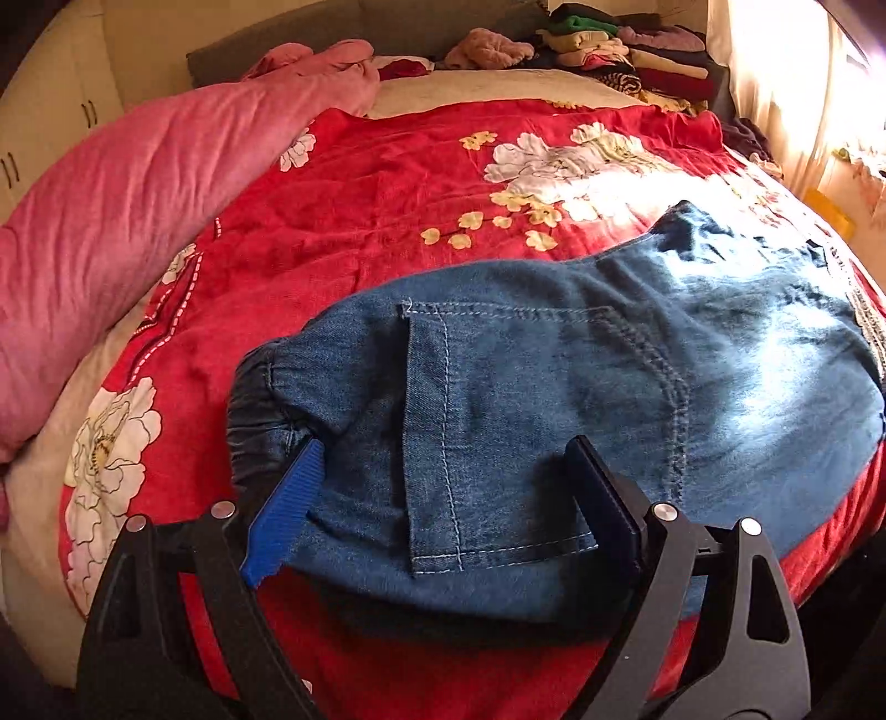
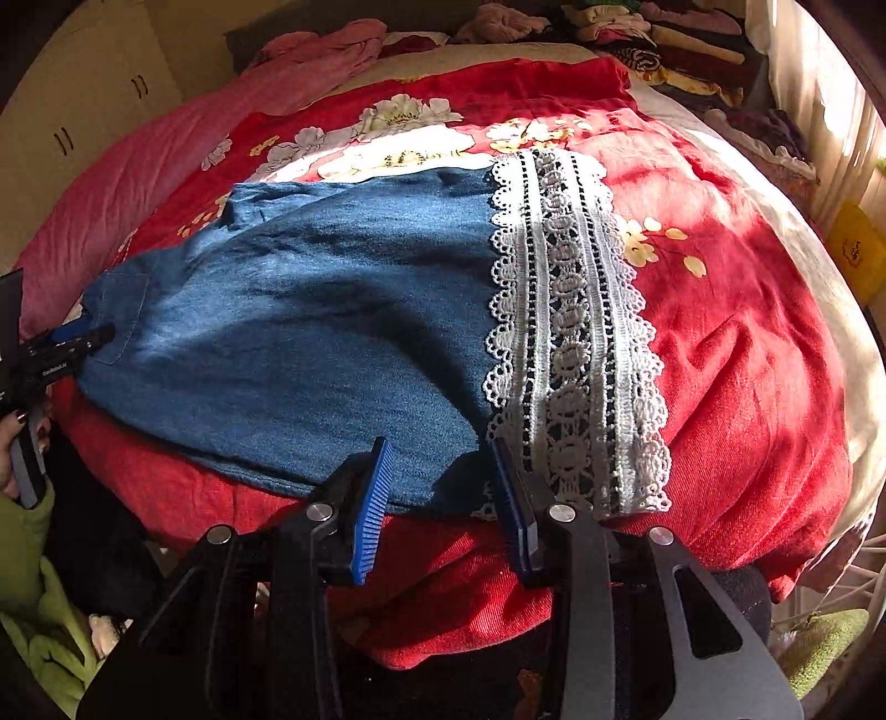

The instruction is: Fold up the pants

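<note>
Blue denim pants (image 1: 554,387) lie flat on a red floral bedspread (image 1: 387,183), folded in half lengthwise. Their elastic waistband (image 1: 255,410) and a back pocket (image 1: 487,432) are at my left gripper. A white lace hem (image 2: 570,332) is at my right gripper. My left gripper (image 1: 443,482) is open, its jaws wide apart over the waist end. My right gripper (image 2: 443,476) is open at the near edge, beside the lace hem. The left gripper also shows in the right wrist view (image 2: 66,346) at the pants' far left end.
A pink quilt (image 1: 138,205) is bunched along the left of the bed. Stacks of folded clothes (image 1: 626,50) sit at the head of the bed. A bright curtain (image 1: 786,83) hangs at the right. White cupboards (image 2: 83,111) stand at the left.
</note>
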